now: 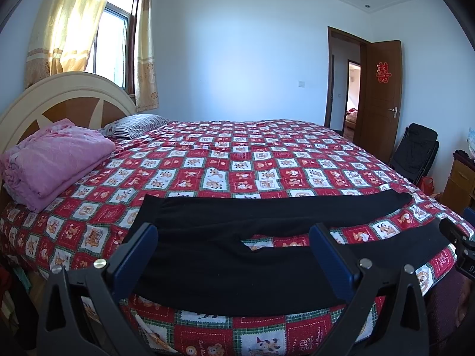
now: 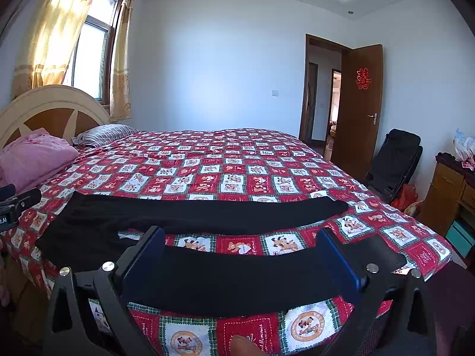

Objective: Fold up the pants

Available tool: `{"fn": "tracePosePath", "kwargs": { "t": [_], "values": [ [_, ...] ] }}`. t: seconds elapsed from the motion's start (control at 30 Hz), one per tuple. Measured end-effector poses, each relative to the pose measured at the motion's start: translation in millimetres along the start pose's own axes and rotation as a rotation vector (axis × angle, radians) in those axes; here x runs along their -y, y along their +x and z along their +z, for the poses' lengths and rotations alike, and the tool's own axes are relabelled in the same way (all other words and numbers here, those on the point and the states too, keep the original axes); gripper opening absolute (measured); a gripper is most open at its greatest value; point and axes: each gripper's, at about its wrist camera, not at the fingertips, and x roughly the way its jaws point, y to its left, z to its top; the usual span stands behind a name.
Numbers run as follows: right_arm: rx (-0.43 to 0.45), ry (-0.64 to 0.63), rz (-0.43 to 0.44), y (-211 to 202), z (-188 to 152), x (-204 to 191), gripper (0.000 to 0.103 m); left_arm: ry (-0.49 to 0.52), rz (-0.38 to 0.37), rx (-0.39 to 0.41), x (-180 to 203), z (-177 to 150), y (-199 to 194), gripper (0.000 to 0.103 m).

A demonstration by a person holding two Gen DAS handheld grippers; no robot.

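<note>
Black, matte knit pants (image 1: 231,255) lie flat near the bed's front edge, both legs spread apart; the nearer leg spans between each gripper's blue-padded fingers (image 1: 139,255). Left gripper (image 1: 234,255) and right gripper (image 2: 240,264) are spread wide, holding nothing. Beyond the fingers, the checkered quilt (image 1: 237,160) stretches to a folded pink blanket (image 1: 53,160).

Daylight poured through the yellow sheer curtains (image 1: 71,23), blowing them out. Walls looked bluish. Fisheye bent the edges, corners went dark.
</note>
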Motion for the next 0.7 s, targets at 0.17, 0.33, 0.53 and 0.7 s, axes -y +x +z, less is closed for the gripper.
{"fn": "tracePosePath", "kwargs": {
  "t": [0.17, 0.33, 0.53, 0.7],
  "values": [
    [-0.001, -0.001, 0.0, 0.1, -0.9, 0.5, 0.102, 0.0, -0.002, -0.001, -0.5, 0.0, 0.1, 0.103],
    [-0.001, -0.001, 0.0, 0.2, -0.7, 0.1, 0.102, -0.001, -0.002, -0.001, -0.5, -0.2, 0.2, 0.103],
    [-0.004, -0.001, 0.0, 0.6, -1.5, 0.4, 0.102, -0.002, -0.004, -0.002, -1.1, -0.1, 0.3, 0.103],
    [-0.006, -0.003, 0.001, 2.2, -3.0, 0.6, 0.102, -0.002, -0.003, -0.002, -0.9, -0.1, 0.0, 0.103]
  ]
}}
